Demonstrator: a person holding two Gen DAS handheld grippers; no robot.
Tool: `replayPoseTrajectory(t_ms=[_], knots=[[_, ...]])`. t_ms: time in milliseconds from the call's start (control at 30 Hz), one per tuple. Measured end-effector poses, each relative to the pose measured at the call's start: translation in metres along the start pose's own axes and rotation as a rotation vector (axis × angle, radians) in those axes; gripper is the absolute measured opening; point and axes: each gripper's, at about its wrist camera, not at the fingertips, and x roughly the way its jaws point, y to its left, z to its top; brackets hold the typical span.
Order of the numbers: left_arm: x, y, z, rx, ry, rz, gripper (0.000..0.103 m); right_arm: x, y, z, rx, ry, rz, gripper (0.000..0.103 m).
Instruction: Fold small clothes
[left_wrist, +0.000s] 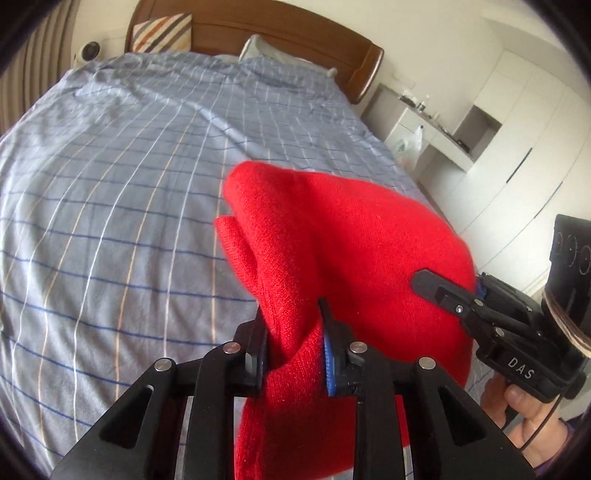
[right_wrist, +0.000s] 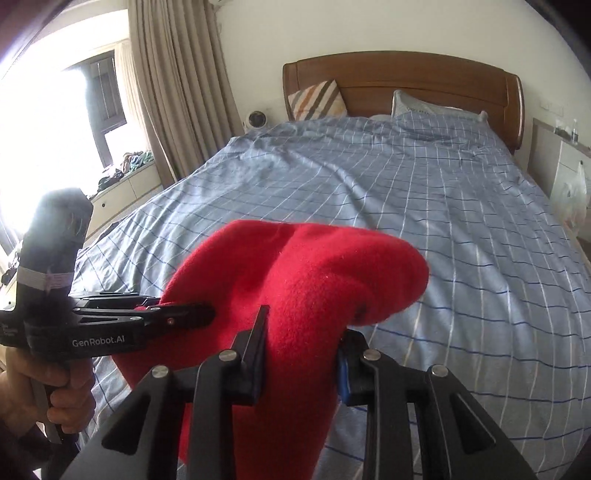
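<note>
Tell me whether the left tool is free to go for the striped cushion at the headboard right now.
Probably not. The left tool is shut on the red knitted garment, which the right tool also grips, held above the blue checked bedspread. The striped cushion lies at the bed's far end; the garment must go down first.

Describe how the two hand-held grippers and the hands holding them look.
Both are black linkage frames with silver pivot pins and blue pads. The left hand-held gripper reads "GenRobot.AI"; the right hand-held gripper reads "DAS", with a thin black cable. Bare hands grip pistol handles.
</note>
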Motion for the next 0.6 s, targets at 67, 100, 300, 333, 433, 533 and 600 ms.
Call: replayPoseTrajectory(t_ms=[67, 100, 300, 333, 433, 533, 600], knots=[[0.019, -0.010, -0.003, 0.020, 0.035, 0.058, 0.070, 0.001, -0.029, 0.003, 0.058, 0.034, -0.009, 0.039], [0.027, -0.009, -0.011, 0.022, 0.047, 0.108, 0.076, 0.001, -0.043, -0.002, 0.082, 0.055, -0.029, 0.053], [0.007, -0.007, -0.093, 0.105, 0.008, 0.317, 0.083, -0.029, -0.103, -0.081, 0.125, 0.161, -0.239, 0.088], [-0.005, -0.011, -0.106, 0.128, -0.018, 0.348, 0.092, -0.038, -0.104, -0.096, 0.121, 0.173, -0.267, 0.090], [-0.040, -0.027, -0.137, 0.184, -0.124, 0.438, 0.102, -0.068, -0.096, -0.131, 0.085, 0.189, -0.349, 0.092], [-0.063, -0.044, -0.154, 0.209, -0.158, 0.493, 0.103, -0.093, -0.070, -0.151, 0.036, 0.176, -0.419, 0.093], [-0.074, -0.055, -0.159, 0.196, -0.160, 0.542, 0.103, -0.109, -0.048, -0.156, 0.027, 0.153, -0.435, 0.101]])
